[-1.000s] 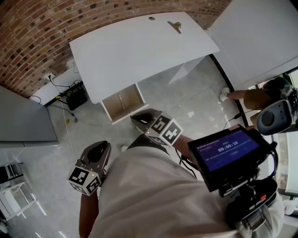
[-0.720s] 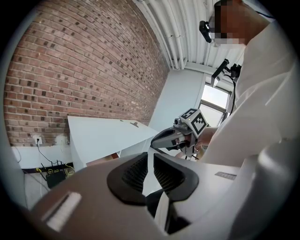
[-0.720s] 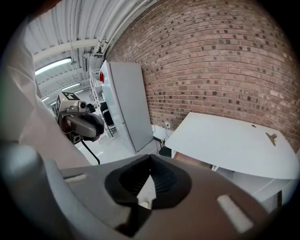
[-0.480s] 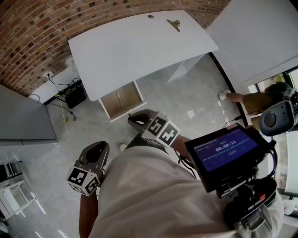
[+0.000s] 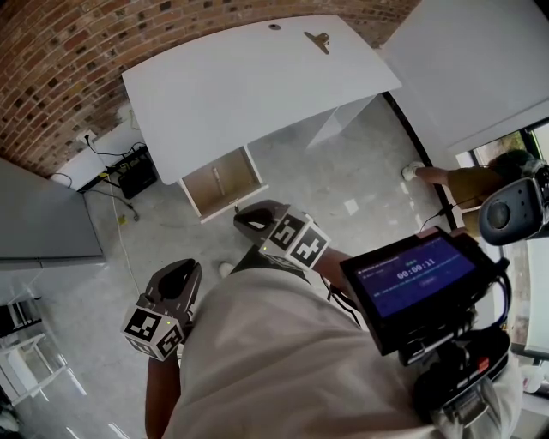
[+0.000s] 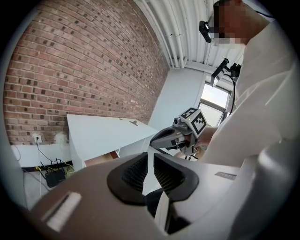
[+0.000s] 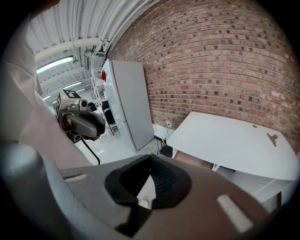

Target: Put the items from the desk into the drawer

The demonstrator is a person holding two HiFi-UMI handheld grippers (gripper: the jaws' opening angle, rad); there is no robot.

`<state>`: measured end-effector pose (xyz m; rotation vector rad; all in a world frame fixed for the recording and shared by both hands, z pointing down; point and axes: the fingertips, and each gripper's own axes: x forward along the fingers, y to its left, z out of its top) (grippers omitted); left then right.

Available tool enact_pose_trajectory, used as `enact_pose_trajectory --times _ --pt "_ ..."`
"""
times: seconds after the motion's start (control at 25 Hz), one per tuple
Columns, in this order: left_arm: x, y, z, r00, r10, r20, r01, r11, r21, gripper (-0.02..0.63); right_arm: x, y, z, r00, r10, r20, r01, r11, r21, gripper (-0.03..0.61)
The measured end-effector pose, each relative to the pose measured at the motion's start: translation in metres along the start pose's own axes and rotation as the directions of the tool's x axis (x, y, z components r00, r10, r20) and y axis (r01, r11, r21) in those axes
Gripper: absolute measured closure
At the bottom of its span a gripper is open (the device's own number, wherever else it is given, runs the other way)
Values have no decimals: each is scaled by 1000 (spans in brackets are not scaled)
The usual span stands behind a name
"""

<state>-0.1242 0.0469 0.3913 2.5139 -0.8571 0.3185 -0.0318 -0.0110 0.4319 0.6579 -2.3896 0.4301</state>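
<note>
So, desk (image 5: 249,86): a smooth, flat white top with rounded corners, standing against the brick wall (image 5: 77,51).
Brick wall: rough red-brown bricks with pale mortar lines.
Binder clip (image 5: 316,40): the task's item, a small dark, metallic-looking shape lying flat on the far part of the desk top, well away from both grippers.
Round speck (image 5: 274,27): dark, on the desk near the clip; too small to tell what it is.
Drawer (image 5: 225,182): pulled out from under the near edge of the desk; a shallow box with a white rim and a tan, wood-like floor.
Left gripper (image 6: 149,163): grey moulded plastic with black ribbed pads; the jaws are drawn close, with only a thin slit of light between them and nothing in it. It is held low at the person's side, well clear of the desk.
Right gripper (image 7: 150,161): same build; the ribbed tips meet with nothing in them. It is held out in front of the person, pointing toward the drawer but apart from it.
Marker cubes: white faces with black square patterns, one on the back of each gripper.
Floor (image 5: 343,171): glossy pale grey with faint marbling.
Cabinet (image 7: 129,103): tall, plain, matte grey, beside the wall.
Black box (image 5: 137,176): on the floor by the wall, with thin cables running to it.
Screen (image 5: 418,273): a dark-framed rectangle glowing blue, worn at the person's chest.
</note>
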Motion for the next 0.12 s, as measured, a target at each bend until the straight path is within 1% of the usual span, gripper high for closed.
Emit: enact_pose_trajectory --times 0.12 --pt "1 1 1 1000 -4 0 4 1000 0 568 0 1 2 1000 1 2 -1 1000 4 575"
